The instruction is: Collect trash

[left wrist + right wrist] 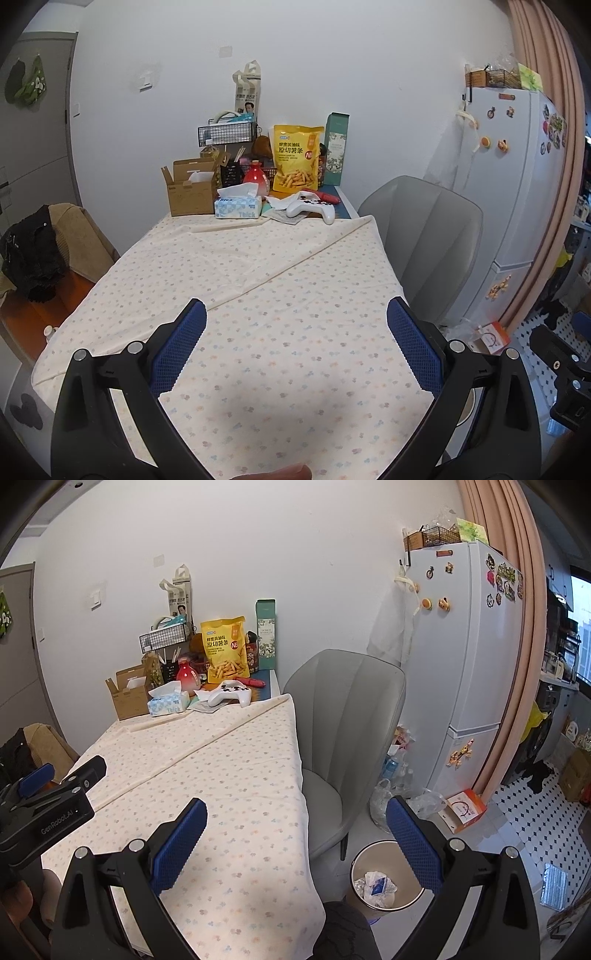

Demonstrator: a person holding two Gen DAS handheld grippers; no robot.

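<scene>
both grippers empty above the cleared desk

left gripper and right gripper hang released, carrying nothing, since crumpled white trash already lies in the round beige bin beside the cloth-covered desk

The left gripper hovers above the near half of the table, its blue-padded jaws spread wide and empty. The right gripper hangs over the table's right edge, jaws equally wide, holding nothing.
</scene>
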